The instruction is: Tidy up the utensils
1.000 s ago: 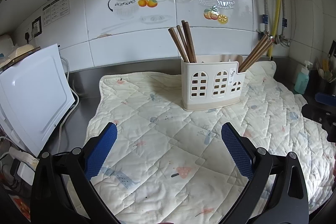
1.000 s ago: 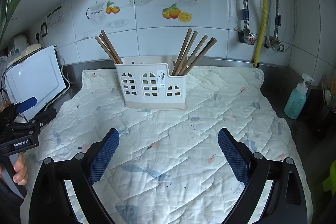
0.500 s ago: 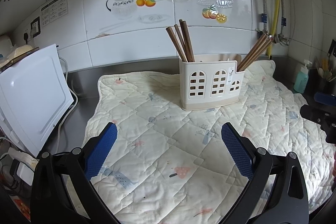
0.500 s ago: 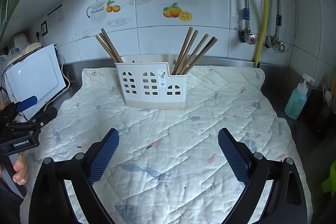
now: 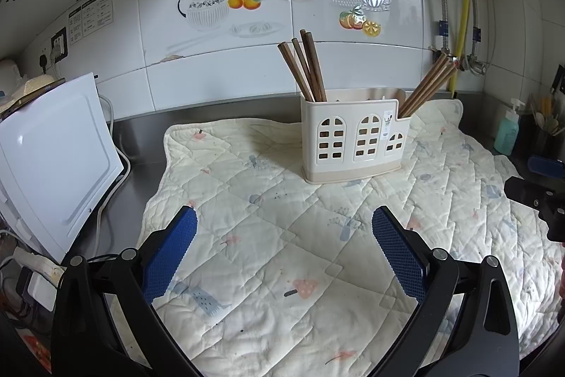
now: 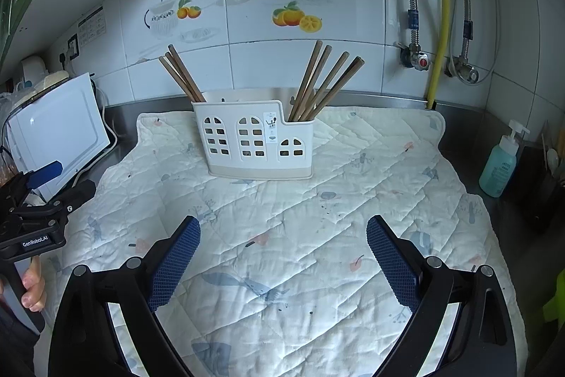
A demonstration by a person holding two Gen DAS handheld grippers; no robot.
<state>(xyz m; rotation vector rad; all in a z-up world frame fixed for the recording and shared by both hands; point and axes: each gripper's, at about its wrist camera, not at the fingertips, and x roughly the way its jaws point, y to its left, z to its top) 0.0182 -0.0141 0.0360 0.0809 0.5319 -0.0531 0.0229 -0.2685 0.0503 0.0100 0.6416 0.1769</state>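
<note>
A cream utensil holder (image 5: 353, 140) (image 6: 254, 140) with window cut-outs stands at the back of a quilted mat (image 5: 282, 235) (image 6: 282, 218). Brown chopsticks lean out of its left compartment (image 5: 303, 66) (image 6: 180, 73) and its right compartment (image 5: 427, 83) (image 6: 325, 80). My left gripper (image 5: 284, 225) hangs open over the mat's near part, nothing between its blue pads. My right gripper (image 6: 282, 232) is likewise open and empty above the mat. Each gripper shows at the edge of the other's view: the right one (image 5: 536, 186) and the left one (image 6: 42, 193), held by a hand (image 6: 31, 288).
A white appliance (image 5: 53, 158) (image 6: 60, 133) with cables stands left of the mat. A teal soap pump bottle (image 5: 506, 129) (image 6: 501, 161) and a dark pot of utensils (image 5: 543, 129) are at the right. Pipes and a yellow hose (image 6: 441, 16) run down the tiled wall.
Both cameras have drifted slightly; the holder sits a little lower and further left in the left wrist view. Both grippers remain open and empty.
</note>
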